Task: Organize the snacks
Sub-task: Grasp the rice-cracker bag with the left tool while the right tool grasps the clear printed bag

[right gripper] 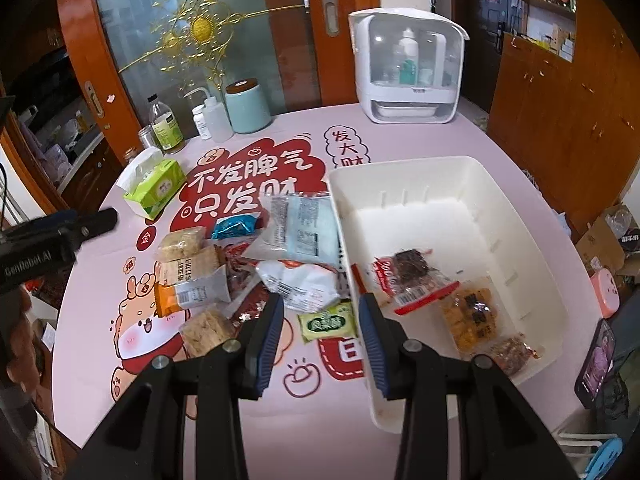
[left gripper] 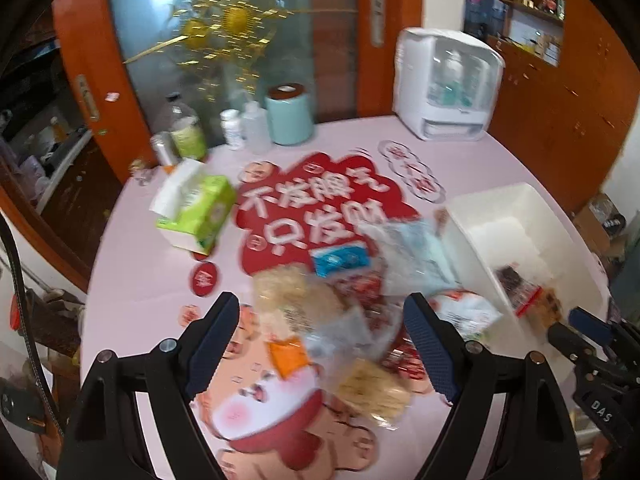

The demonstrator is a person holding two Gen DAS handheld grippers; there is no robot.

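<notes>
Snacks [right gripper: 248, 276] lay in a loose heap on the pink table [right gripper: 400, 128], just to the left of the white bin [right gripper: 440, 184], which serves as the landmark for everything else. Nearest the bin, a large pale blue-and-clear packet [right gripper: 300, 228] rested with its edge against the bin's left wall, and a white crinkled bag [right gripper: 298, 284] lay just below it. A small green packet [right gripper: 328, 322] sat beside the bin's near left corner. Farther left of the bin were pale rice-cake bars [right gripper: 182, 244], an orange-and-grey wrapper [right gripper: 188, 294], a blue foil packet [right gripper: 236, 226] and some red wrappers [right gripper: 240, 276]. Inside the bin, toward its near end, lay a dark snack in a red-edged wrapper [right gripper: 412, 276], an orange-brown one [right gripper: 474, 316] and a reddish one [right gripper: 514, 354].

The right gripper [right gripper: 324, 344] hovered over the bin's near left corner, jaws partly apart and nothing between the pads; the bin's wall and the green packet showed in the gap. The left gripper [left gripper: 322, 344] hung above the heap left of the bin, jaws wide apart and empty; its view was blurred.

Well left of the bin stood a green tissue box [right gripper: 156, 188]. Beyond the bin's far left were a teal canister [right gripper: 248, 106], white squeeze bottles [right gripper: 216, 118] and a green-labelled bottle [right gripper: 166, 126]. Behind the bin's far end stood a white cabinet with a clear door [right gripper: 406, 64]. A phone [right gripper: 596, 364] sat to the bin's right.
</notes>
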